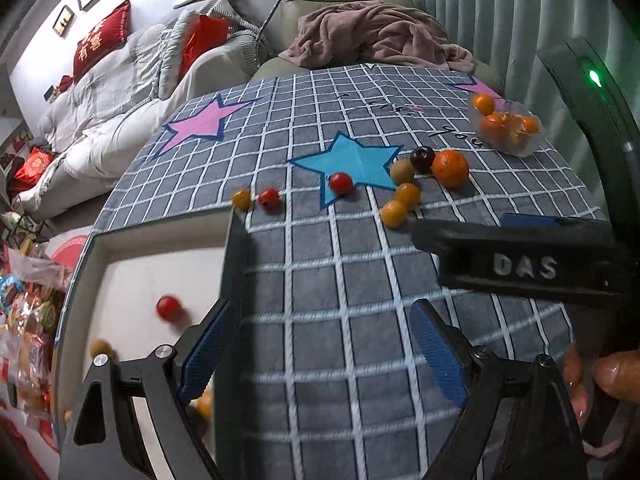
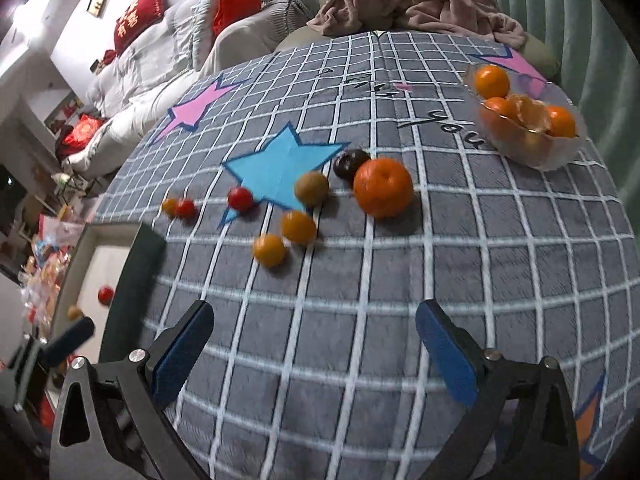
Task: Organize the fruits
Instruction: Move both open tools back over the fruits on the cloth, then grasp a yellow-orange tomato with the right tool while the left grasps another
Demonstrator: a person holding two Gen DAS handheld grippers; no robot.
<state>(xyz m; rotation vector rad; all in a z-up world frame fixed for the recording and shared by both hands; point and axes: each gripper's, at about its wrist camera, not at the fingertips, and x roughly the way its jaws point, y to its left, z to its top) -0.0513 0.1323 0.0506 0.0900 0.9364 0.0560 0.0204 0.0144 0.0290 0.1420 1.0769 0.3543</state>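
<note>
While both claws stand wide apart with nothing between their blue pads, the sorting looks only partly done. The left claw (image 1: 320,348) hangs over the gridded cloth of the desk (image 1: 360,340), just beside the right-hand wall of a white tray (image 1: 132,276) at the desk's left edge; the right claw (image 2: 316,352) hovers over bare cloth nearer the middle, empty as well. In the tray lie a red cherry tomato (image 1: 168,307) and a small yellowish fruit (image 1: 100,347), with another orange-yellow one partly hidden behind the left claw's pad, so a few small pieces seem already put away. Farther out, a clear bowl (image 2: 532,152) at the far right holds several mandarins, one of them peeled. Loose on the cloth remain a large mandarin (image 2: 383,186), touching or nearly touching a dark plum-like fruit (image 2: 350,163), a brownish round fruit (image 2: 312,188) just beside those, two yellow tomatoes (image 2: 298,227) close together in front, a red tomato (image 2: 240,199) on the blue star's tip, and a red and a yellow one (image 2: 180,208) side by side near the tray's far corner. By my reckoning well over half is left: the big mandarin likely belongs in the bowl and the small fruit in the tray.
</note>
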